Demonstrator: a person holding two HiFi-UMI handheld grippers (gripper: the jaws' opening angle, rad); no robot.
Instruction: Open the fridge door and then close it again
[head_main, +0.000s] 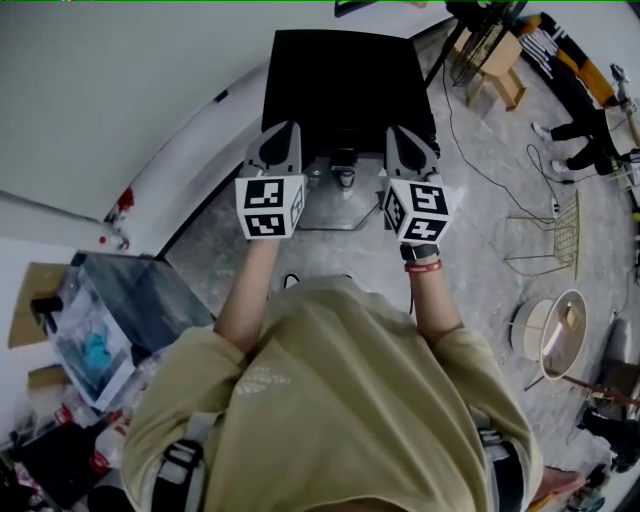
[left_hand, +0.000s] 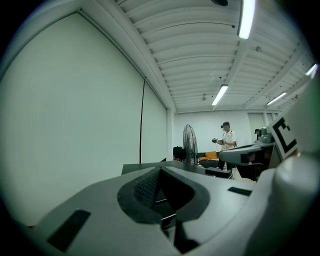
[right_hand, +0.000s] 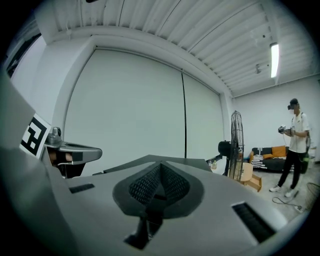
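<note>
At the near side of a black, box-shaped fridge (head_main: 345, 75), the person holds the grey left gripper (head_main: 283, 135) and the grey right gripper (head_main: 405, 138) level, each with its jaws pressed together on nothing. With neither gripper gripping a door, the task seems either unstarted or already finished. Only the fridge's top shows from above, so its door front and handle are hidden.

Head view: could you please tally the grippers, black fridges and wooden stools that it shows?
Grippers: 2 (left gripper, right gripper)
Black fridge: 1
Wooden stool: 1
Total: 4
</note>
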